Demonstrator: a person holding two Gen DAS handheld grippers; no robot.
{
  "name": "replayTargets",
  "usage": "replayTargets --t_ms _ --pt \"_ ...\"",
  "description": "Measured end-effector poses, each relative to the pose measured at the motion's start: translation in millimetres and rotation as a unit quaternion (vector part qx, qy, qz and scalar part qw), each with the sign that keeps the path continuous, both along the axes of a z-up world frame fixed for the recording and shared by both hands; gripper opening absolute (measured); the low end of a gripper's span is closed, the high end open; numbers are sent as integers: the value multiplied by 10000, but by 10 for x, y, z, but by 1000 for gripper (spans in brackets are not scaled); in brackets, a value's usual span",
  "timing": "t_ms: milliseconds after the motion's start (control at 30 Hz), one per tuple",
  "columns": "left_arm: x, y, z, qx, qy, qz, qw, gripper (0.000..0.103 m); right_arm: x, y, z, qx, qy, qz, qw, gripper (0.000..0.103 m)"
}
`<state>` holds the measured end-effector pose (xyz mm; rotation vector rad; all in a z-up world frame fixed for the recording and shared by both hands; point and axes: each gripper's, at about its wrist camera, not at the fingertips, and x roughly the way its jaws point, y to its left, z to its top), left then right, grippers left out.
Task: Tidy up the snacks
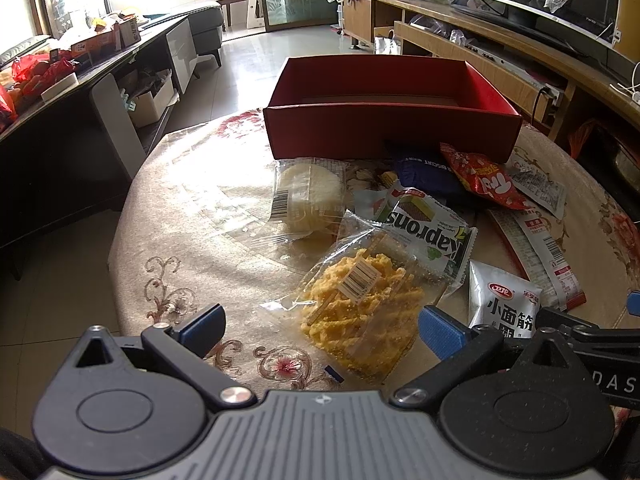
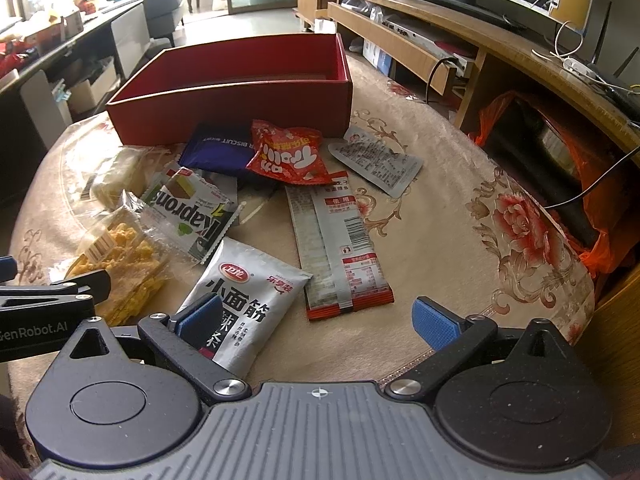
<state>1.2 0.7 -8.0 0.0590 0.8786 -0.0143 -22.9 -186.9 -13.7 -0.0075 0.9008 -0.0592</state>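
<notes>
A red open box (image 1: 392, 124) (image 2: 232, 96) stands at the table's far side, and no snack shows inside it. In front lie loose packs: a clear bag of yellow crisps (image 1: 360, 312), a Kaprons wafer (image 1: 428, 232), a clear-wrapped white cake (image 1: 308, 192), a blue biscuit pack (image 2: 220, 148), a red bag (image 2: 288, 156), a grey sachet (image 2: 376, 164), a long silver-red strip (image 2: 340, 248) and a silver Chinese-lettered packet (image 2: 244, 292). My left gripper (image 1: 320, 332) is open, its fingers on either side of the yellow crisps. My right gripper (image 2: 318, 320) is open, its left finger over the silver packet.
The round table (image 2: 440, 240) has a floral cloth; its edge curves close on the right. A wooden TV cabinet (image 2: 500, 52) runs along the right, with an orange bag (image 2: 592, 208) below it. A dark low table (image 1: 80, 92) with clutter stands to the left.
</notes>
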Motion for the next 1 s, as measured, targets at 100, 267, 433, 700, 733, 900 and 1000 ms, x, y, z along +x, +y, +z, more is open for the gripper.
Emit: replayTargets --t_ms 100,267,433,700,733,900,1000 --pt "-5 28 -1 -25 9 8 10000 102 1 -4 -2 19 15 -4 10000 102" --pt "-22 68 7 -54 19 -14 10000 102 19 -17 0 162 111 -26 9998 102" --pt "-5 109 19 -109 72 12 9999 102 4 12 -4 183 180 -6 9997 101" --pt "12 341 83 -388 72 267 9989 102 18 149 -41 561 460 24 9974 100" --pt "14 373 90 -432 74 291 9986 102 29 188 -59 580 501 29 9971 100" --pt "16 481 105 -615 78 370 9974 102 122 432 -195 611 764 143 9951 97" --pt "12 500 110 -665 99 334 9972 102 220 504 -344 549 1049 150 9929 87"
